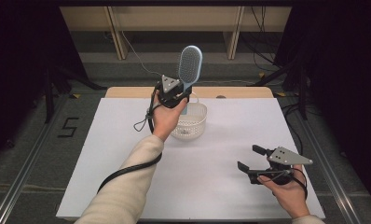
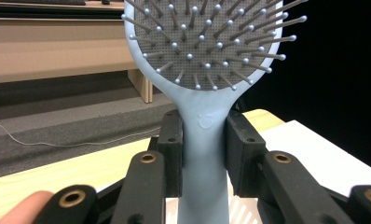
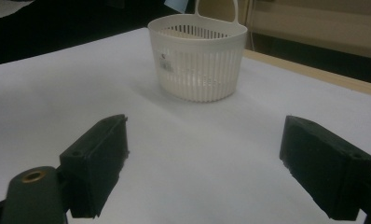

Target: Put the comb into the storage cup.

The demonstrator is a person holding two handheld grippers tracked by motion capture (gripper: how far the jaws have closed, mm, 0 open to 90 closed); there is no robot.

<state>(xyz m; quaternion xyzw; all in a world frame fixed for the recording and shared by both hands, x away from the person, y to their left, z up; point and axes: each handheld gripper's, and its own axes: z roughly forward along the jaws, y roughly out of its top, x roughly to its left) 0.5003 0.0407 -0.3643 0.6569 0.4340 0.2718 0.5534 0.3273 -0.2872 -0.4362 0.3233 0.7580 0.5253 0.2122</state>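
The person wears cream long sleeves (image 1: 127, 186), lower left of the high view. Each claw is black, with blocky rectangular pads (image 3: 99, 163) on arms with brass-ringed screw holes (image 2: 147, 157). A grey three-cornered plate (image 1: 287, 156) tops the right claw (image 1: 252, 158); the left claw (image 1: 183, 95) bears one too. A black cable (image 1: 127, 170) loops along the left forearm.

A white sheet (image 1: 127, 140) covers the wooden table (image 1: 127, 92), whose bare far edge shows beyond it. Past that edge lies grey carpeted floor (image 1: 104, 60) crossed by a thin pale cable (image 1: 137, 56), with light wooden furniture (image 1: 174, 18) along the back. Either side falls into darkness, with black stands (image 1: 286, 70) and a "5" marked on the floor (image 1: 68, 127).
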